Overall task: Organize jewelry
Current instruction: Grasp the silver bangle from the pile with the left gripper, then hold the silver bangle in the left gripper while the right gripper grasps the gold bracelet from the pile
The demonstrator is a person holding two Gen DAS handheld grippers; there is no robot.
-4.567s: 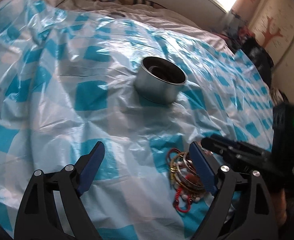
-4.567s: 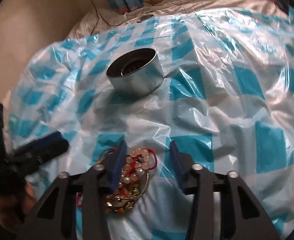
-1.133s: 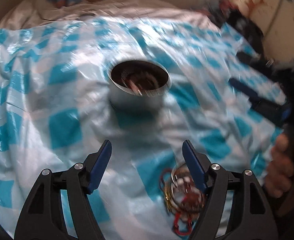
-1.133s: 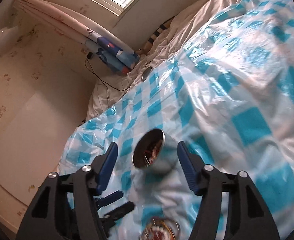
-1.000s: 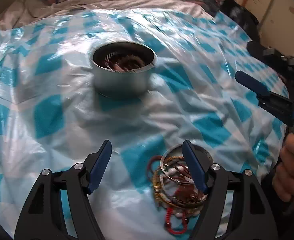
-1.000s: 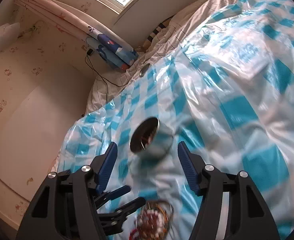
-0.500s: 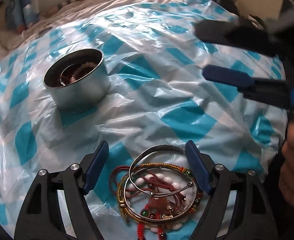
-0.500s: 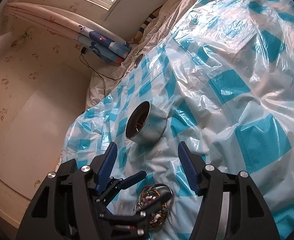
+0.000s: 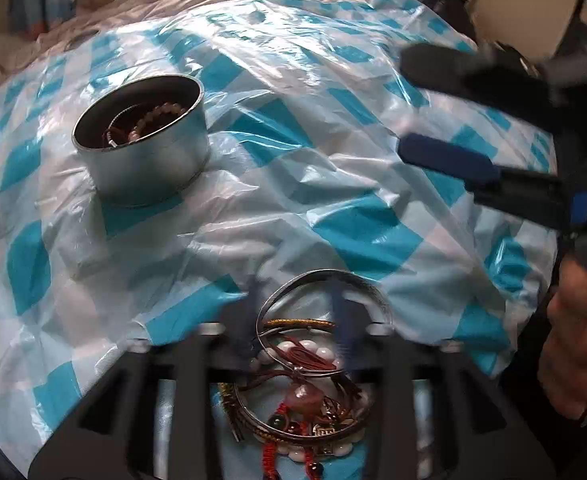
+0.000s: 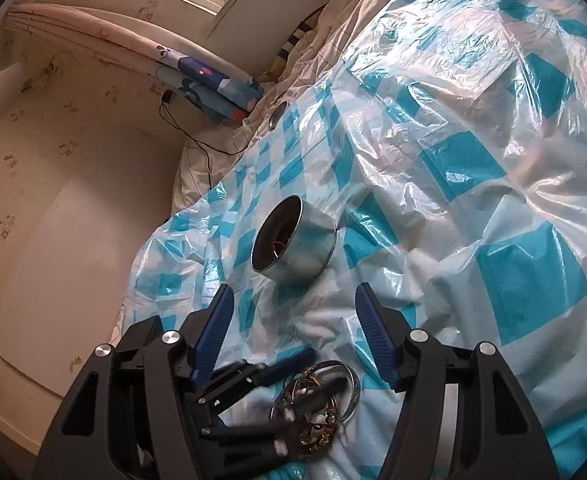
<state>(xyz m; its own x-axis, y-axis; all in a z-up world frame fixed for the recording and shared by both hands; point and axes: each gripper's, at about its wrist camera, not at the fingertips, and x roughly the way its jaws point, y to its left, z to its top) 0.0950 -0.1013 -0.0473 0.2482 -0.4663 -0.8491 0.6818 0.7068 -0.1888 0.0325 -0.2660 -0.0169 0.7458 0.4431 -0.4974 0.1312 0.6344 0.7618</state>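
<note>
The left gripper [image 9: 297, 320] tips steeply down over the jewelry pile [image 9: 301, 380] on the bed's checked plastic sheet [image 9: 333, 200], its blurred jaws closing around a silver bangle [image 9: 325, 280], perhaps not yet pinching. The right gripper [image 10: 293, 328] hovers spread. Beads fill the tin [image 9: 141, 140].

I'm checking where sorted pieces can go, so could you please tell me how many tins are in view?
1. The tin stands open on the checked sheet, beyond the jewelry pile, with some beads already inside. No other shows; folds might hide one.
</note>
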